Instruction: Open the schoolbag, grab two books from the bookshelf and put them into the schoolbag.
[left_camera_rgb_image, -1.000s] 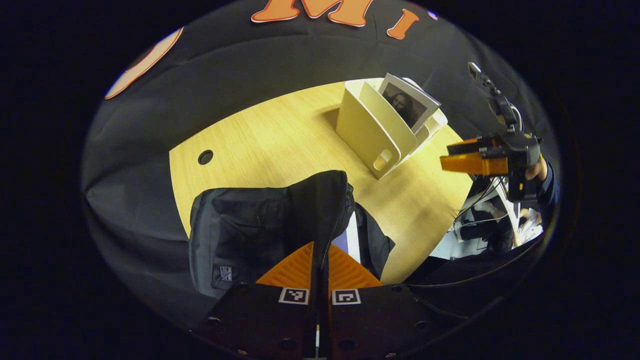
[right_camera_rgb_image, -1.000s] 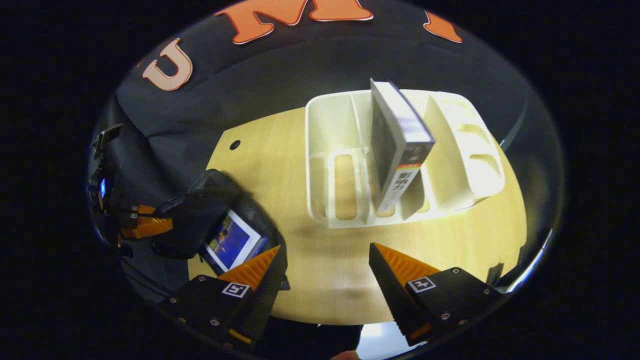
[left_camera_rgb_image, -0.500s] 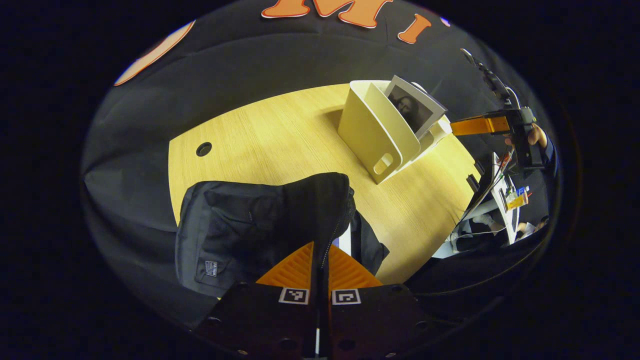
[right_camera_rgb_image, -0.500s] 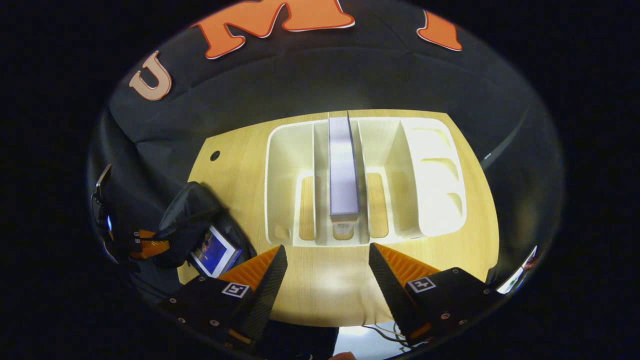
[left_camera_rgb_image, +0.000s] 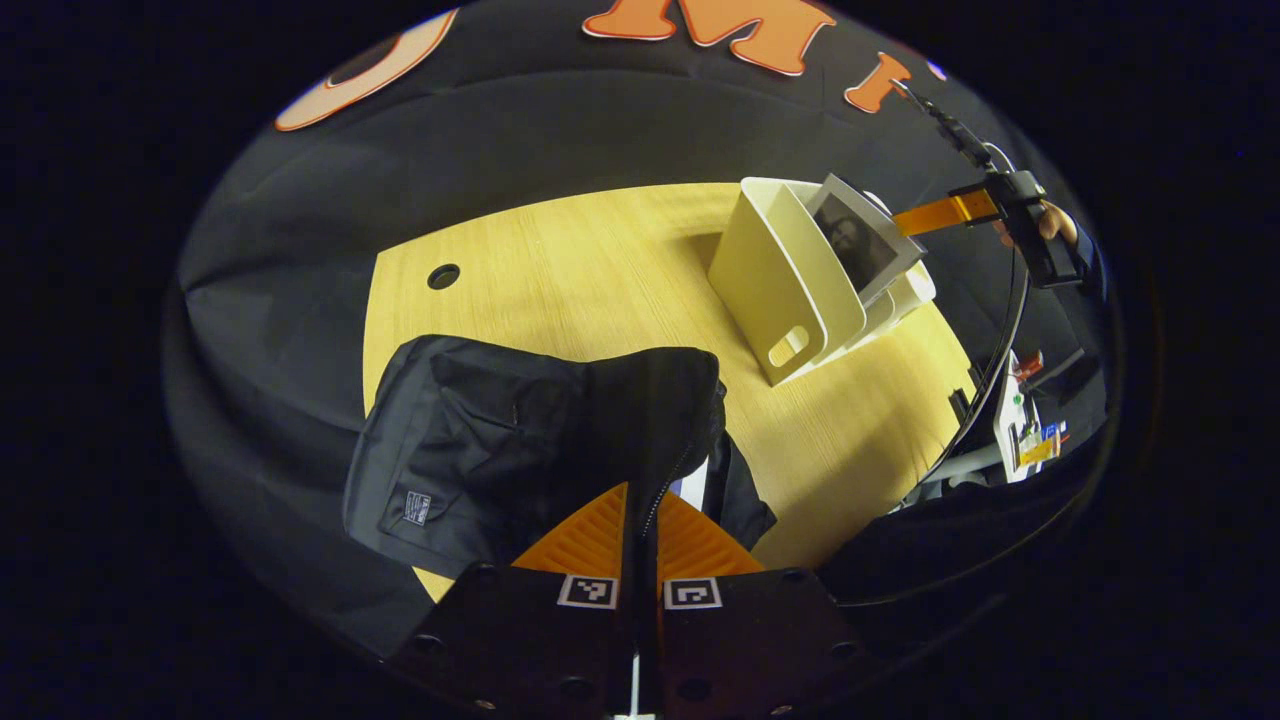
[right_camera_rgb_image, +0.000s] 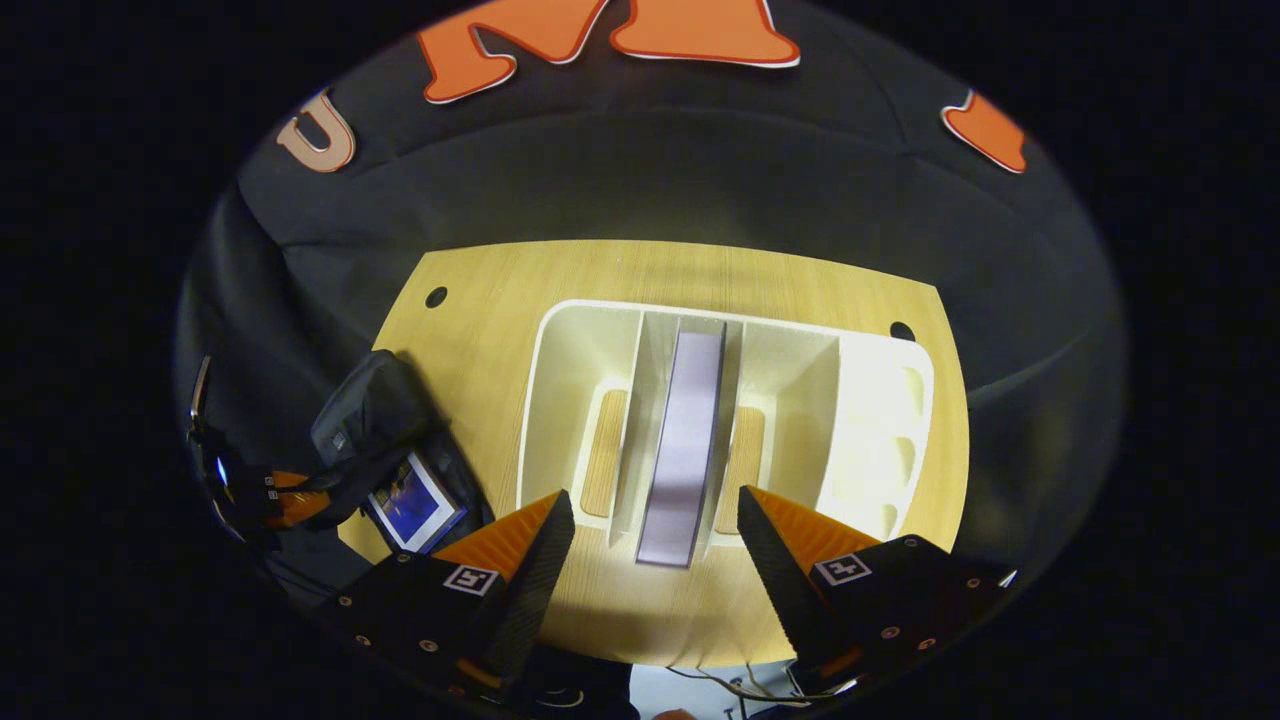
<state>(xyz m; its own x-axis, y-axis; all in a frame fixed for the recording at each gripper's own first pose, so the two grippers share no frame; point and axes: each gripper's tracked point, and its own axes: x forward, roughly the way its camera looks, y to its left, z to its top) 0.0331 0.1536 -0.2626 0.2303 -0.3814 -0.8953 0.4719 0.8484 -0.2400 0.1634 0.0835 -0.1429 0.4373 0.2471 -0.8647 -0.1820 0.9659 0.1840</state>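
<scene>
The black schoolbag (left_camera_rgb_image: 500, 440) lies on the wooden table (left_camera_rgb_image: 600, 270), and my left gripper (left_camera_rgb_image: 640, 510) is shut on its raised flap by the zip. A blue-covered book (right_camera_rgb_image: 410, 505) lies inside the open schoolbag (right_camera_rgb_image: 370, 420). On the table stands a cream bookshelf (left_camera_rgb_image: 790, 290) holding one upright book (left_camera_rgb_image: 860, 245) with a portrait cover. My right gripper (right_camera_rgb_image: 653, 493) hovers open above the bookshelf (right_camera_rgb_image: 560, 400), one finger on each side of that book's top edge (right_camera_rgb_image: 688, 440), apart from it. From the left gripper view, the right gripper (left_camera_rgb_image: 930, 213) reaches toward the book's top.
Round cable holes (left_camera_rgb_image: 442, 276) (right_camera_rgb_image: 902, 331) sit near the table's far corners. Beyond the right table edge hang cables and small desk items (left_camera_rgb_image: 1020, 420). Black cloth surrounds the table. A hand (left_camera_rgb_image: 1050, 225) holds the right gripper.
The right gripper has moved over the shelf and closer, so the book now lies between its open fingers. The left gripper keeps the flap held, shifted slightly.
</scene>
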